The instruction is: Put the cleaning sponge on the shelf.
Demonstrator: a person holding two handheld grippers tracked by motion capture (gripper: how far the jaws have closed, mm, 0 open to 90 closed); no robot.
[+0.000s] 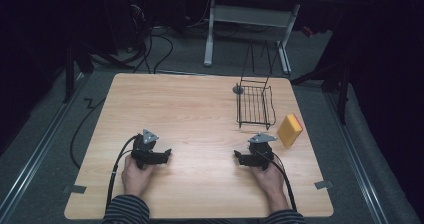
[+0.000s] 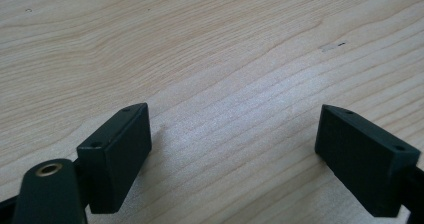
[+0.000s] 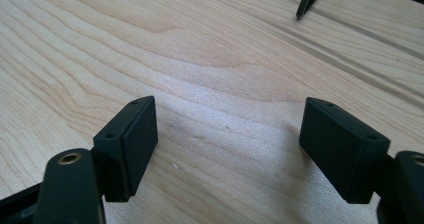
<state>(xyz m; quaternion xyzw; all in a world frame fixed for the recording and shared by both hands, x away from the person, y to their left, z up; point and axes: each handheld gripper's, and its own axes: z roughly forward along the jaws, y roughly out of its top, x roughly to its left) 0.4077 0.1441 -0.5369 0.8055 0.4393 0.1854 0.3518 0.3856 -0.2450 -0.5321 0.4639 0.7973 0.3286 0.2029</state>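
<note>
**Two empty grippers, and a sponge off to the right**

When we look down from the high view, we see our two hands resting low on the wooden table (image 1: 200,114). Our left gripper (image 1: 167,154) sits on the left side and our right gripper (image 1: 238,157) sits on the right side. They point at each other across bare wood. Up and to the right of the right gripper lies the yellow sponge (image 1: 289,129), close to the table's right edge. It is tilted, and its long side runs up and away from us. Just behind it stands the black wire rack (image 1: 255,105). The sponge is near our right hand and well apart from our left hand, so we think the right gripper should go for it. That gripper would have to turn, because right now it points the wrong way.

From the left gripper view, we see the left gripper (image 2: 232,149) with its two black jaws spread wide. Nothing is between them, just wood.

From the right gripper view, the right gripper (image 3: 227,144) is also spread wide and holds nothing. At the top we see thin black legs of the wire rack (image 3: 307,1). The high view tells us which way the sponge lies; the gripper views tell us plainly that both grippers are empty.
</note>
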